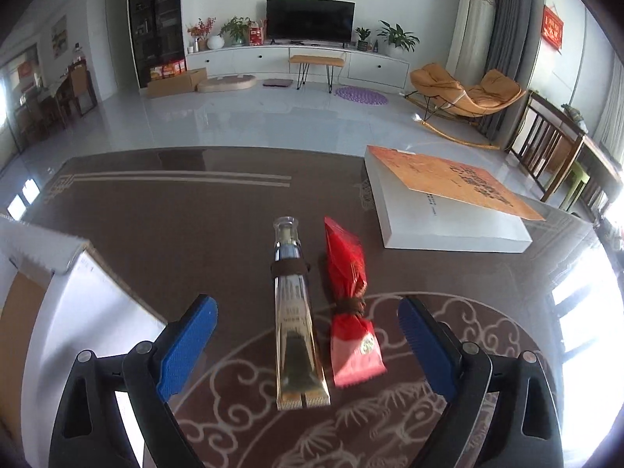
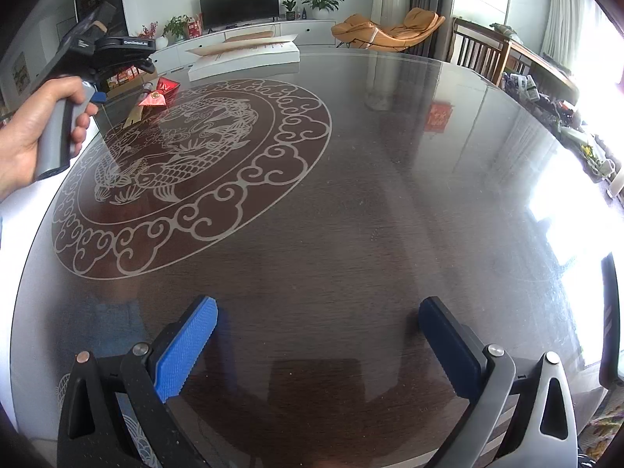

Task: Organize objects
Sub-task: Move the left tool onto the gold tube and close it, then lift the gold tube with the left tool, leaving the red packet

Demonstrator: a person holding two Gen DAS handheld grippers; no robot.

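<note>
Jaws wide apart on my left gripper (image 1: 307,335), nothing between the blue pads (image 1: 187,347), hovering over the dark glass-topped table (image 1: 187,226). Directly ahead, inside the span of the fingers, a clear gold-tinted tube (image 1: 293,319) lies flat, crimped end near me, clear cap pointing far. A dark band wraps its neck. Just right of it, roughly parallel, lies a red snack packet (image 1: 351,304) pinched by a dark tie about halfway along. Tube and packet look very close near the tie; I can't tell if they touch. Both lie on the far-left rim of the pale cloud-and-dragon medallion (image 2: 187,156) in the tabletop.

Near left in the left wrist view: white cardboard box (image 1: 74,312) with an open flap, at the table edge. Far right: flat white box with an orange lid (image 1: 448,199), lid skewed off square and overhanging the right side.

Right gripper (image 2: 318,347) also spread open and empty, over bare table well right of the medallion. From that camera I see the left hand (image 2: 35,136) on the left gripper's grey handle at far left, with the tube and red packet beyond it and the white box farther back.

Past the table: white tiled floor, TV (image 1: 310,19) on a long white cabinet, potted plants either side, orange rocking lounger (image 1: 464,93) at far right.
</note>
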